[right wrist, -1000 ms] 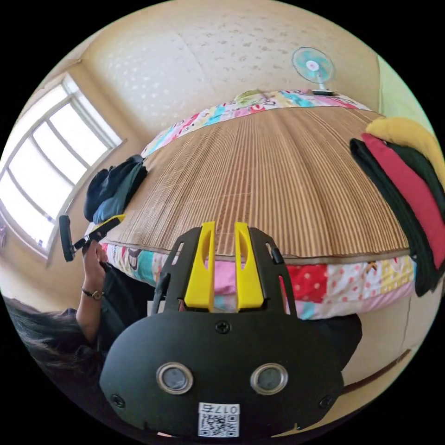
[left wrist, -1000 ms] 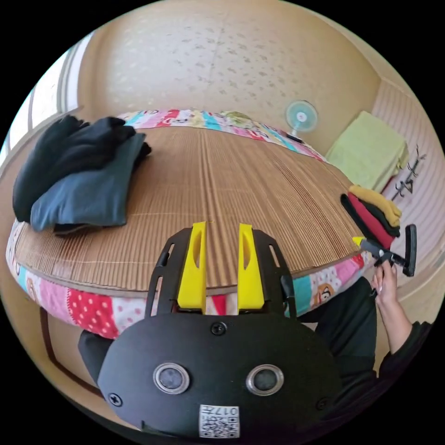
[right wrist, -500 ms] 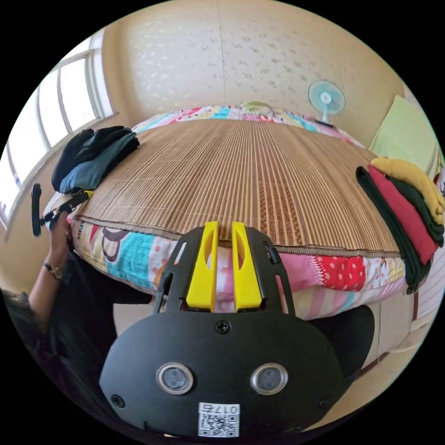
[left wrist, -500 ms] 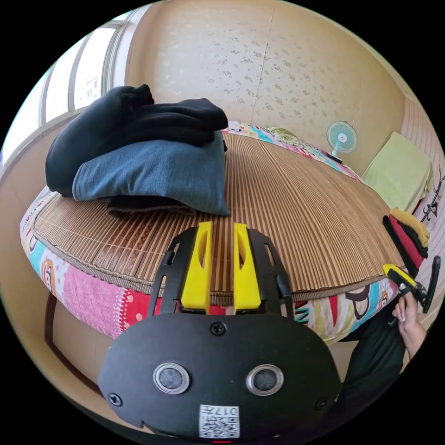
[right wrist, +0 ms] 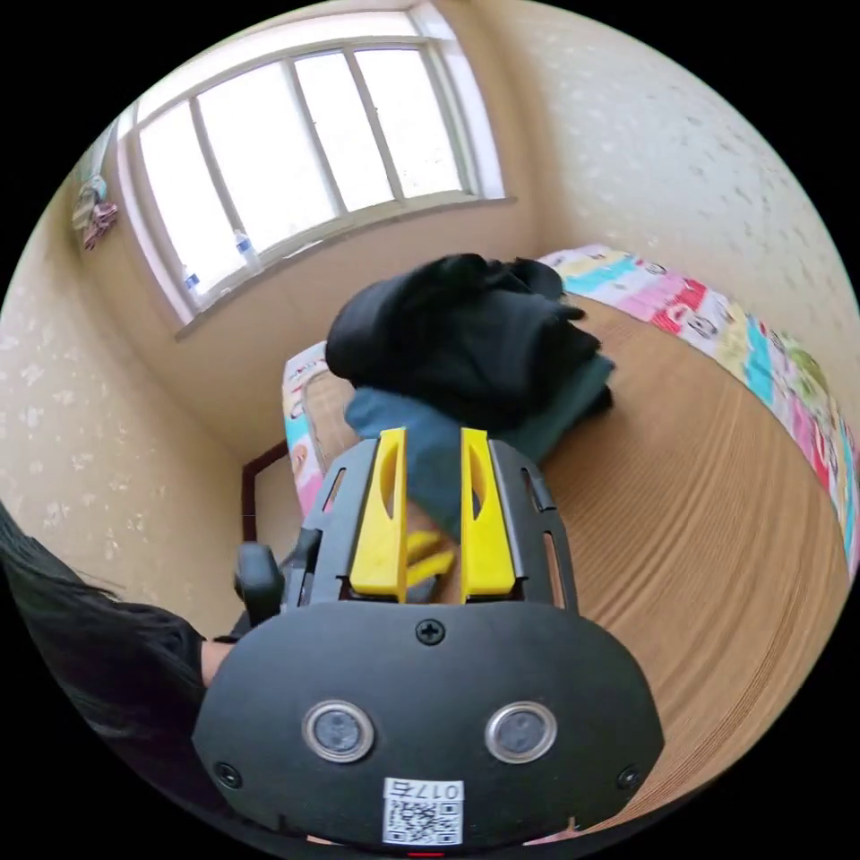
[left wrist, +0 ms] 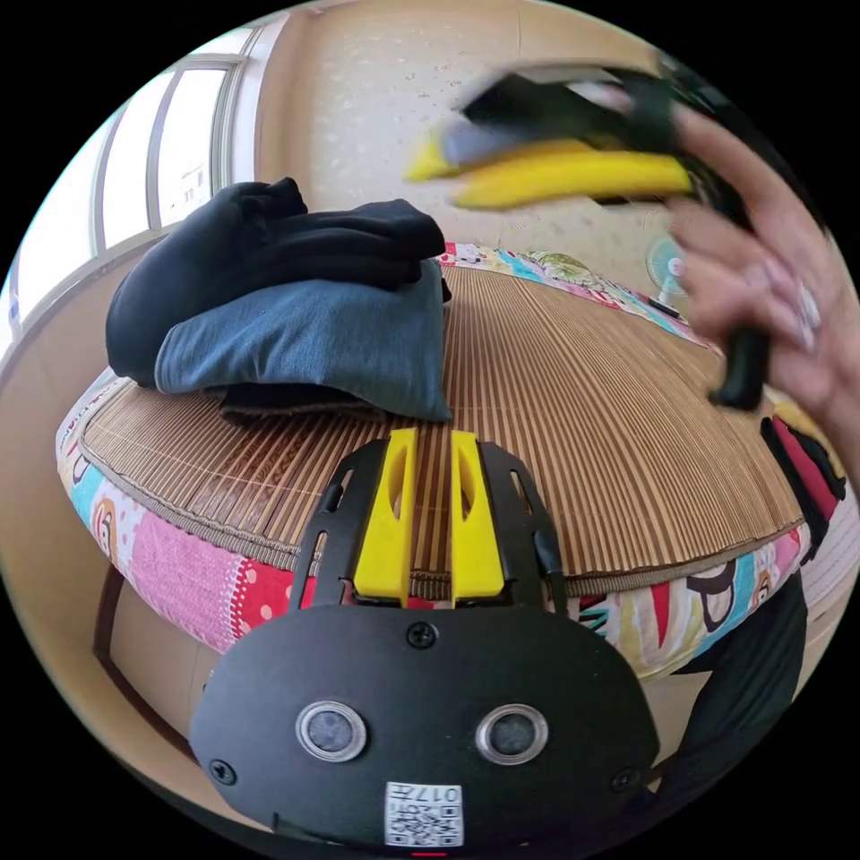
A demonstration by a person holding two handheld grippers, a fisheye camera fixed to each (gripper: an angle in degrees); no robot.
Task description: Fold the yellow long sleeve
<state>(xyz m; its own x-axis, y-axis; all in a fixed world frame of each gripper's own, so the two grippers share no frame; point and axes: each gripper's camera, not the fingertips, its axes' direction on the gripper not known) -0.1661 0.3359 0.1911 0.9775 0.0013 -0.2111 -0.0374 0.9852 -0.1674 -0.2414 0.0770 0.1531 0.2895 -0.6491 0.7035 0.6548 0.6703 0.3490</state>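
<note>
I see both grippers, left [left wrist: 428, 520] & right [right wrist: 428, 520], jaws slightly apart, empty. Dark clothes pile [left wrist: 296, 305] looks soft, floppy; I'd pinch an edge.

- A bedroom in a home — a bed [left wrist: 627, 430] topped with a woven bamboo mat.
- A patchwork quilt [left wrist: 179, 573] hangs over the bed's edge.
- Piled dark clothes [left wrist: 296, 305] lie on the mat.
- Patterned wallpaper [right wrist: 681, 152], a wide window [right wrist: 296, 152] and a small fan [left wrist: 667, 264] — all household things.
</note>
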